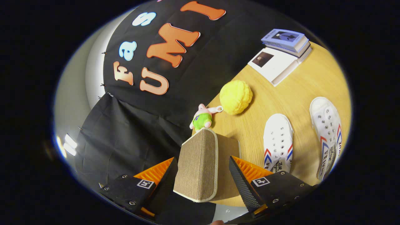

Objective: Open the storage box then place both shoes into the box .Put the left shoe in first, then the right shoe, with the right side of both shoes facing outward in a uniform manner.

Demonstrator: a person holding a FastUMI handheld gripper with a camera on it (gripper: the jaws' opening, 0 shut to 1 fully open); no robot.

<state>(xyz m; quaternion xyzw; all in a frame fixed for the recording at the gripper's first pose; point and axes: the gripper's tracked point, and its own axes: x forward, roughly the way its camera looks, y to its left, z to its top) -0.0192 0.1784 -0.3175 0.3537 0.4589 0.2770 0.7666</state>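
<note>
The brown fabric storage box's lid [197, 168], edged in pale trim, stands raised between my fingers, and part of the box body [228, 150] shows behind it. My gripper [202, 160] is shut on the lid, one finger against each side. Two white canvas shoes with red and blue stripes lie on the wooden table [281, 93] beside the box. One shoe [278, 142] is just past the right finger. The other shoe [326, 125] lies farther out on the same side. Both point their toes away from me.
A yellow knitted ball [236, 97] and a small pink and green plush toy [202, 118] sit beyond the box near the black cloth wall. Two books lie at the table's far end, one white [275, 64] and one blue [286, 39].
</note>
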